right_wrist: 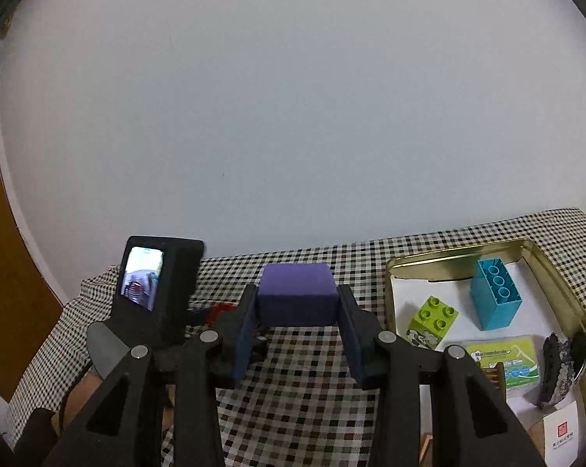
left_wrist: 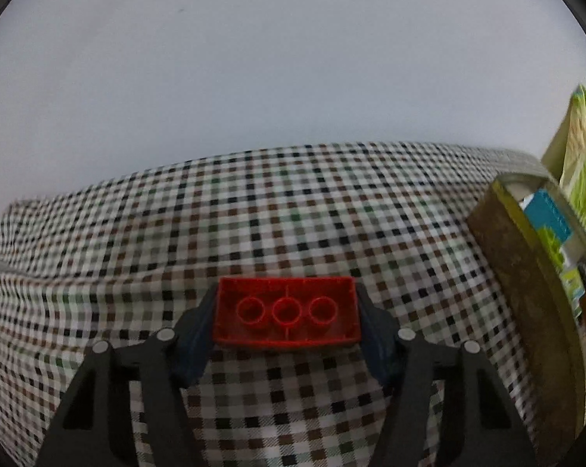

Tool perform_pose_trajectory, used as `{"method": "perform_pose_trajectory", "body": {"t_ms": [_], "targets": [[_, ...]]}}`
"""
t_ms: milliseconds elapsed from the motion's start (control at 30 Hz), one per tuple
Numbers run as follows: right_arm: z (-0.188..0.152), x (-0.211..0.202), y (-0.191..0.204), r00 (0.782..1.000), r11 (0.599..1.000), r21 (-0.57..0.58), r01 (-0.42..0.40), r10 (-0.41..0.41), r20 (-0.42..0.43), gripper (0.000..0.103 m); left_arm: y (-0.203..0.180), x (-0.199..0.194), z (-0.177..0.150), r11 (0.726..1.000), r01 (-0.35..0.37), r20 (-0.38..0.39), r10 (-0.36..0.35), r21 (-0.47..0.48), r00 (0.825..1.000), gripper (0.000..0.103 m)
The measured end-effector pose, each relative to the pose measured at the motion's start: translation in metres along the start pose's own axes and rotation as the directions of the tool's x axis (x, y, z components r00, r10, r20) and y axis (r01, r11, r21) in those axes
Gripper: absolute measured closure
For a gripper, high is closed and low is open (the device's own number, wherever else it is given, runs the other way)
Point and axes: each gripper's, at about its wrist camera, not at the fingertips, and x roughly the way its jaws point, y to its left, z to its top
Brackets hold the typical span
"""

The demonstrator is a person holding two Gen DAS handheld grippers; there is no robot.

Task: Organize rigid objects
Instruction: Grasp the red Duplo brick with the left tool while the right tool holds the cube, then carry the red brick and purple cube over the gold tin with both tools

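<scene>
Left claw (left_wrist: 287, 313) clenched on red brick (left_wrist: 287, 311), hollow side facing camera; right claw (right_wrist: 297, 307) grips purple block (right_wrist: 297, 292) above checked cloth (right_wrist: 293, 389).

Glossy plastic red brick (left_wrist: 287, 316), matt purple block (right_wrist: 297, 292), shiny metal tin (right_wrist: 448, 253), woven checked cloth (left_wrist: 293, 210).

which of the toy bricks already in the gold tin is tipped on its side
The tall blue plastic brick: its hollow underside with three round tubes faces sideways and up. The small lime green brick beside it in the gold metal tin has its studs on top.
</scene>
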Motion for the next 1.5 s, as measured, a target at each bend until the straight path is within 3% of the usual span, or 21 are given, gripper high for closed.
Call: {"method": "perform_pose_trajectory", "body": {"t_ms": [133,267,600,833,1400,1500], "targets": [[-0.003,0.003,-0.007,1.000,1.000,0.014,0.012,-0.012,0.019,0.060,0.008,-0.017,-0.007,0.998,-0.006,0.072,0.011,-0.066,0.997,0.040],[-0.001,-0.002,-0.009,0.999,1.000,0.025,0.008,-0.009,0.033,0.060,0.009,-0.044,-0.016,0.987,-0.035,0.181,0.064,-0.154,0.981,0.040],[0.007,-0.024,-0.012,0.995,1.000,0.025,0.015,-0.017,0.096,0.060,-0.020,-0.105,-0.033,0.979,-0.071,0.318,0.131,-0.193,0.939,0.039],[0.004,-0.046,-0.029,0.989,1.000,0.018,0.005,-0.007,0.145,0.060,-0.052,-0.121,-0.041,0.981,-0.118,0.355,0.167,-0.156,0.920,0.039],[0.004,-0.074,-0.102,0.982,0.996,0.067,0.067,-0.078,0.175,0.060,-0.098,-0.129,-0.048,0.991,-0.080,0.363,0.114,-0.106,0.925,0.039],[0.005,-0.076,-0.112,0.983,0.997,0.066,0.050,-0.061,0.172,0.060,-0.104,-0.131,-0.048,0.992,-0.075,0.366,0.107,-0.102,0.924,0.039]]}}
